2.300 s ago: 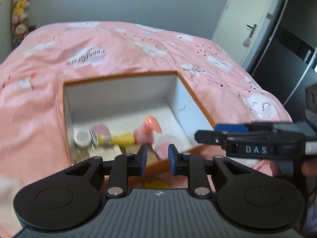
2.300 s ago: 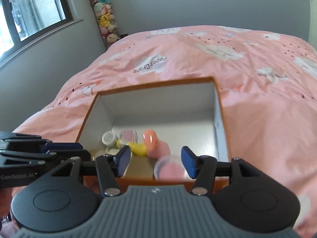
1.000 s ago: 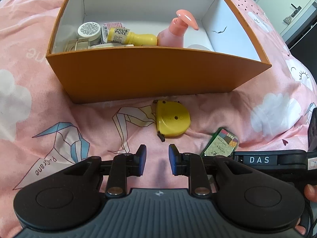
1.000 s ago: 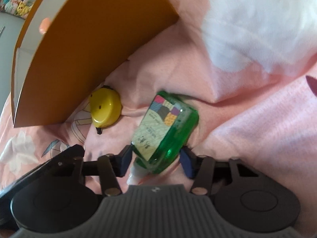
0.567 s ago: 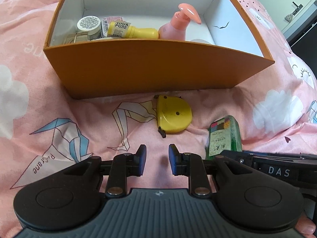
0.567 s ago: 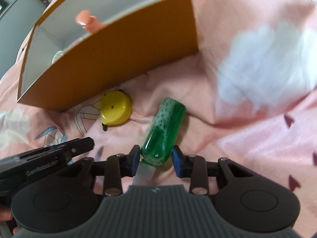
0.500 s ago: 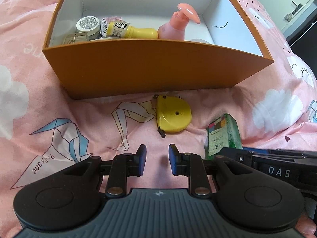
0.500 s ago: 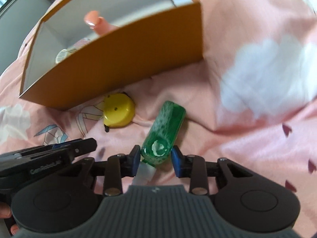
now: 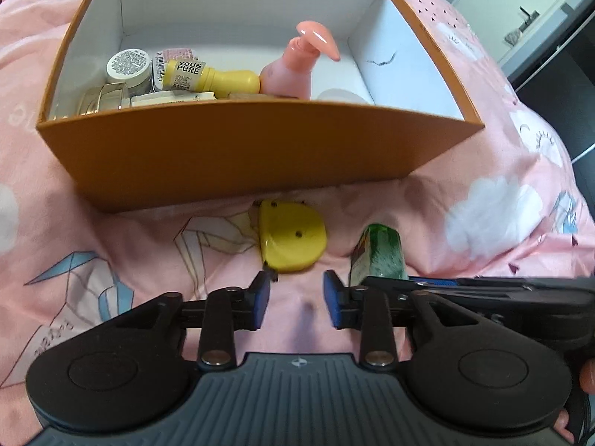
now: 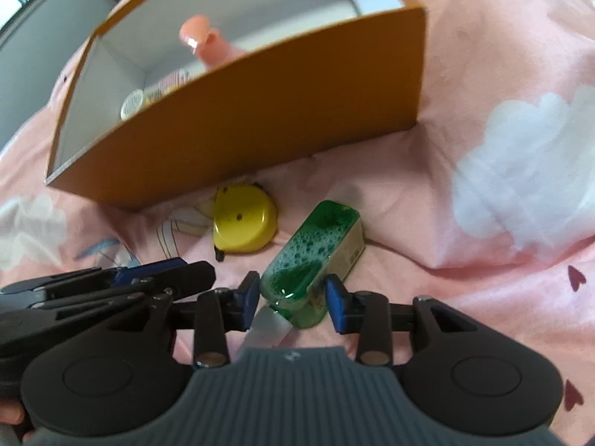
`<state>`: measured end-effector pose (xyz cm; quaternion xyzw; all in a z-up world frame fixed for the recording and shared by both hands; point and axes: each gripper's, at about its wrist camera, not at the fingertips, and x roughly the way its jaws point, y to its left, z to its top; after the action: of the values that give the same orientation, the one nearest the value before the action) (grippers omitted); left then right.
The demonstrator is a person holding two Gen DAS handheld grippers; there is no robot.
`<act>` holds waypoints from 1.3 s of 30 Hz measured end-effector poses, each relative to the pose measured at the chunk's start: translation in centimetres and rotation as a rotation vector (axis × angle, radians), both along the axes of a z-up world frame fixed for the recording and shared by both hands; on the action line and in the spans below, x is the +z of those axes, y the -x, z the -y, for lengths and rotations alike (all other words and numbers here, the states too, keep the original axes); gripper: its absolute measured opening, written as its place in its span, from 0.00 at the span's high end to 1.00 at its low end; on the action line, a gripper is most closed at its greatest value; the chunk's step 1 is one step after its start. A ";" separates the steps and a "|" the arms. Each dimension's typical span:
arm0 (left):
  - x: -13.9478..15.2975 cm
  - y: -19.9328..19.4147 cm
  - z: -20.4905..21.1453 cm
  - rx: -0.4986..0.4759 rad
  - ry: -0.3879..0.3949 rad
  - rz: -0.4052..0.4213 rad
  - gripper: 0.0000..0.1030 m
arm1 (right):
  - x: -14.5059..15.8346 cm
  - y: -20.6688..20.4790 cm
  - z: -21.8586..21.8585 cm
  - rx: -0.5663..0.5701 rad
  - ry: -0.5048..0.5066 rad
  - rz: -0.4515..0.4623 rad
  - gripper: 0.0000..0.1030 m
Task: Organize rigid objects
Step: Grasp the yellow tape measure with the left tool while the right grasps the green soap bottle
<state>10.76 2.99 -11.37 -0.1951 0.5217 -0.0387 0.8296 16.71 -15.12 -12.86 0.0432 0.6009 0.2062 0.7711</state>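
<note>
A green bottle [image 10: 316, 249] with a pale cap lies tilted on the pink bedspread, its cap end between the blue pads of my right gripper [image 10: 292, 301]. The pads sit against its sides while the jaws are opening a little. In the left wrist view the same green bottle [image 9: 379, 256] pokes out past the right gripper's fingers [image 9: 427, 284]. A yellow tape measure [image 9: 292, 239] lies in front of the orange box [image 9: 241, 156]. My left gripper [image 9: 295, 299] hovers just short of it, jaws opening, nothing between them.
The box holds a pink pump bottle [image 9: 293, 70], a yellow tube [image 9: 208, 76], a white-lidded jar [image 9: 128, 67] and other small items at its left; its right half shows bare white floor. The bedspread [image 9: 483, 186] is rumpled around the box.
The left jaws have spread wider and sit closer to the tape measure. The right gripper closed on the green bottle, which rolled in the grip and lifted at its cap end.
</note>
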 end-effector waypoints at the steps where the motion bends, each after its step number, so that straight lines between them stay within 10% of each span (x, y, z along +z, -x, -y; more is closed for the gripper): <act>1: -0.2 -0.3 -0.1 0.010 0.007 -0.006 0.58 | 0.3 -0.1 0.3 -0.006 -0.004 0.008 0.65; 11: -2.3 -3.0 0.4 0.007 -0.039 -0.030 0.52 | 1.0 -0.3 1.3 -0.014 0.163 0.084 0.70; 20: -4.5 -4.2 -0.1 0.021 0.030 -0.021 0.39 | -1.2 -1.6 1.6 -0.022 0.081 0.007 0.68; 27: -4.3 -4.2 1.0 -0.021 -0.002 0.015 0.49 | -1.5 -2.1 1.2 -0.009 0.092 0.007 0.67; 32: -2.2 -2.9 1.5 -0.068 -0.009 0.078 0.74 | -1.3 -2.0 1.2 -0.023 0.091 0.016 0.65; 39: -2.6 -3.4 2.1 -0.090 0.004 0.058 0.75 | -1.0 -1.9 1.3 -0.020 0.082 0.012 0.65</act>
<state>14.19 0.85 -13.95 -0.1722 0.5057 -0.0825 0.8413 18.65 -16.46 -13.88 0.0161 0.6037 0.1738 0.7779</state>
